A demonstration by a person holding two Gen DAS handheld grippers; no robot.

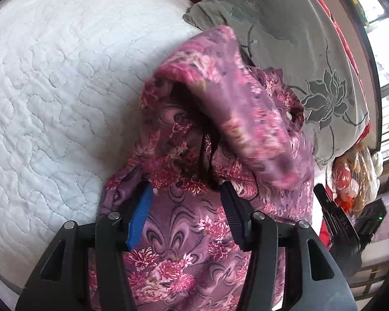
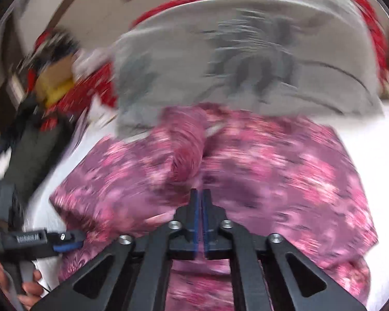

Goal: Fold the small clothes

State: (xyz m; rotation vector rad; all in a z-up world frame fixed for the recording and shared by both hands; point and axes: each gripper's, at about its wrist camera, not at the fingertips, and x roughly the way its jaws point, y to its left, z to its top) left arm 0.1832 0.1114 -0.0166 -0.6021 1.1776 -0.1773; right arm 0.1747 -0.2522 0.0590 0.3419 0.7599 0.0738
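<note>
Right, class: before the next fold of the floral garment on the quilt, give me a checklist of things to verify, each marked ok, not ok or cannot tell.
1. Left gripper open over the garment, pads not pressing: ok.
2. Right gripper shut: ok; whether it pinches cloth: cannot tell, the right wrist view is blurred.
3. Garment lying flat: not ok, a fold stands up bunched.
4. Garment fully on the quilt: not ok, its far edge reaches the grey pillow.
5. Bare quilt beside the garment for folding: ok.
</note>
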